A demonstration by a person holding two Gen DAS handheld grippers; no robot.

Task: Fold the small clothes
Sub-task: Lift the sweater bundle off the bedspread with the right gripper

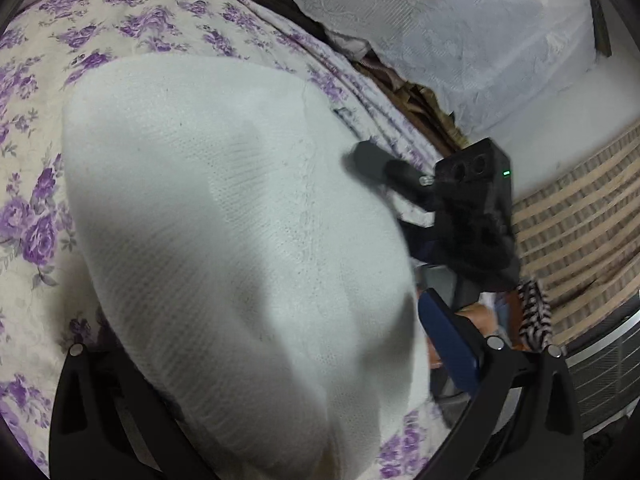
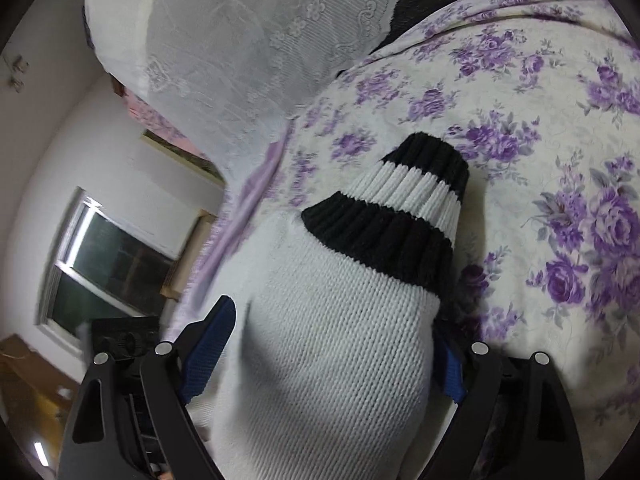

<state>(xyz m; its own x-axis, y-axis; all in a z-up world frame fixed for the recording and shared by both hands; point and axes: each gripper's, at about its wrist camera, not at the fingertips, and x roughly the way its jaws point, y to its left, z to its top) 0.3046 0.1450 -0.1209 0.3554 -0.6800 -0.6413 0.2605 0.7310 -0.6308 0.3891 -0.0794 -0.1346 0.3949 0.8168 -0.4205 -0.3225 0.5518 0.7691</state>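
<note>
White knitted sweater (image 2: pixel 332 352) lay between your right gripper's (image 2: pixel 332 364) wide jaws; your left gripper's (image 1: pixel 280 360) grip I couldn't tell.

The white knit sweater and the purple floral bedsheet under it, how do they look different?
The white knit sweater is plain, chunky ribbed yarn, while the purple floral bedsheet is thin, smooth printed cloth. The sweater ends in a black-and-white striped cuff; the bedsheet carries purple roses all over. The sweater lies bunched on top, and the bedsheet is spread flat beneath it. Both have a pale, whitish ground.
</note>
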